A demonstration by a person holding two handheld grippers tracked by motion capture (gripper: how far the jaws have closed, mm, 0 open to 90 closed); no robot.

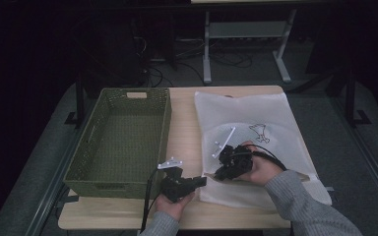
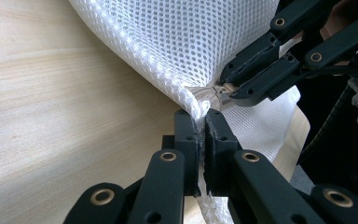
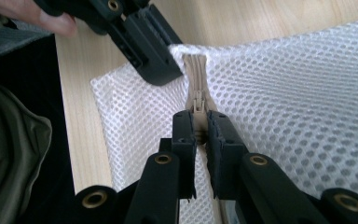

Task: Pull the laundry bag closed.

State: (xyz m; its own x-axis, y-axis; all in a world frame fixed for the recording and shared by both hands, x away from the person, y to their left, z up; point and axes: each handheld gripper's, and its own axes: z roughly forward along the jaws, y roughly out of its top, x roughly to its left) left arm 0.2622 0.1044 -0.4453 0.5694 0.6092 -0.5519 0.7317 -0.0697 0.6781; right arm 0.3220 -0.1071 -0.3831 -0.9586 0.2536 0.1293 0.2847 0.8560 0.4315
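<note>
A white mesh bag (image 1: 256, 142) lies flat on the wooden table (image 1: 184, 132), just beside the green basket (image 1: 123, 140), on the basket's right in the high view. The left gripper (image 2: 202, 122) is at the bag's near corner, the one closest to the basket, and its two black jaws are pressed together on the mesh there — the netting is squeezed between the pads and bunches up above them. The right gripper (image 3: 199, 116) is on the same corner of the bag, right next to the left one. Its jaws are closed on the tan zipper (image 3: 196, 79) of the bag, pinching the little zipper pull (image 3: 198, 103) between them. In the high view both hands sit close together at the front edge of the bag — the left gripper (image 1: 201, 181) and the right gripper (image 1: 226, 164) almost meet.
</note>
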